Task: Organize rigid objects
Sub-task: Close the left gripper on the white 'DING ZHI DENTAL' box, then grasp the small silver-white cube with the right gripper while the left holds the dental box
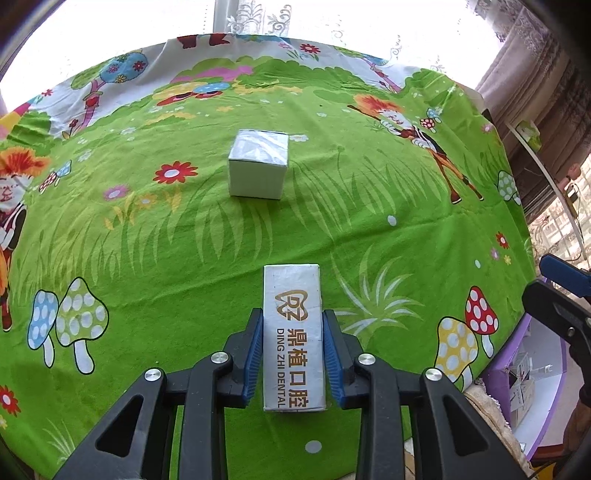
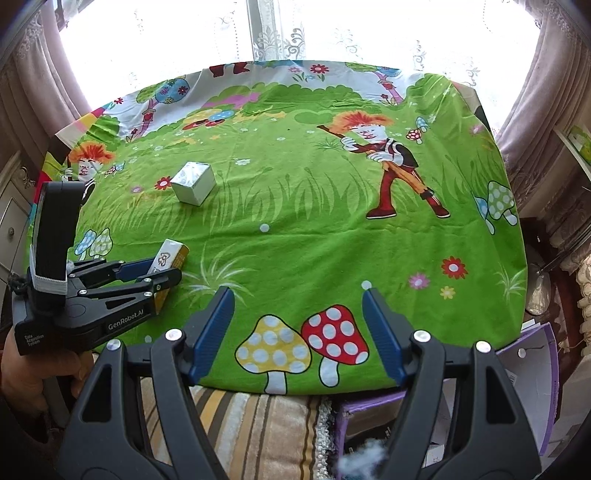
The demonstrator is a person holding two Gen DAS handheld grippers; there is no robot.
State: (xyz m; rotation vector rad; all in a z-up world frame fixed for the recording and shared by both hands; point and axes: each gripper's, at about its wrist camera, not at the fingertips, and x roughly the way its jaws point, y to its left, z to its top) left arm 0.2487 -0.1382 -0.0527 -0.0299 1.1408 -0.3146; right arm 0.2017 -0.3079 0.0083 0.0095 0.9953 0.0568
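I found most of the green printed tablecloth (image 2: 314,240) bare, with wide passage across its centre and right half. Two obstacles stood on the left: a silver cube box (image 2: 193,182) farther back, and the long dental box (image 1: 294,338) near the front edge. A clear lane separated them. A purple bin (image 2: 532,373) bordered the table's near right corner.

Home rm: lace curtains (image 2: 280,33), cartoon tablecloth (image 2: 314,229), striped rug (image 2: 258,424).
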